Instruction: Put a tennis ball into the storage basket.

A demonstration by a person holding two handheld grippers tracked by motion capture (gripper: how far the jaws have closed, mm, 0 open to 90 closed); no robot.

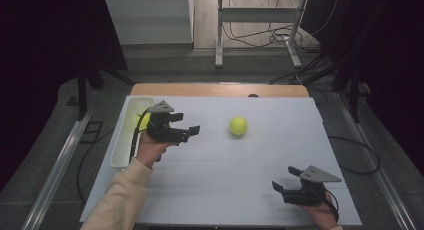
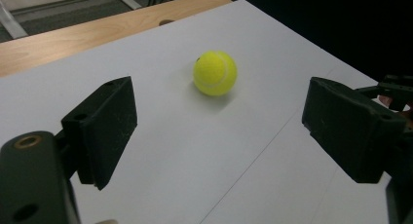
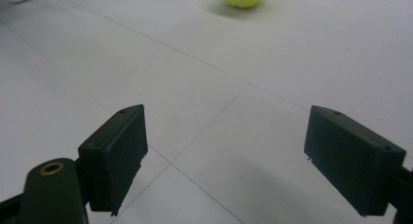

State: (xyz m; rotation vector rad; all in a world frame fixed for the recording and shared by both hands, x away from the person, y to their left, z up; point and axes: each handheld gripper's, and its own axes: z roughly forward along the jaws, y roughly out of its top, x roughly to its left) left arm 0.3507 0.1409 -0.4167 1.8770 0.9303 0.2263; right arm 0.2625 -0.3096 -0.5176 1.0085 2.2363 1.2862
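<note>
- A white board [image 1: 225, 180] covers most of the table, marked with thin straight seam lines that cross it.
- At the far edge a strip of bare wooden tabletop [image 1: 220, 89] shows past the board, with a small dark hole in it.
- A yellow tennis ball [image 1: 238, 125] lies alone on the board, in its far half and a little right of centre, casting a soft shadow.
- The left gripper [image 1: 190, 131] is held above the board's far left part, pointing toward the ball; its jaws are spread wide with nothing between them, and the ball sits near but clear of them.
- In the left gripper view the ball [image 2: 215, 73] lies ahead, between the lines of the two jaws and apart from both.
- The right gripper [image 1: 286, 179] is held low over the near right corner, well apart from the ball, jaws also spread and empty.
- A long white tray [image 1: 122, 140] runs along the board's left edge, with something yellow inside, partly hidden by the left gripper.
- Beyond the table lie grey floor, metal frame legs [image 1: 218, 40] and loose cables; dark curtains close both sides.
</note>
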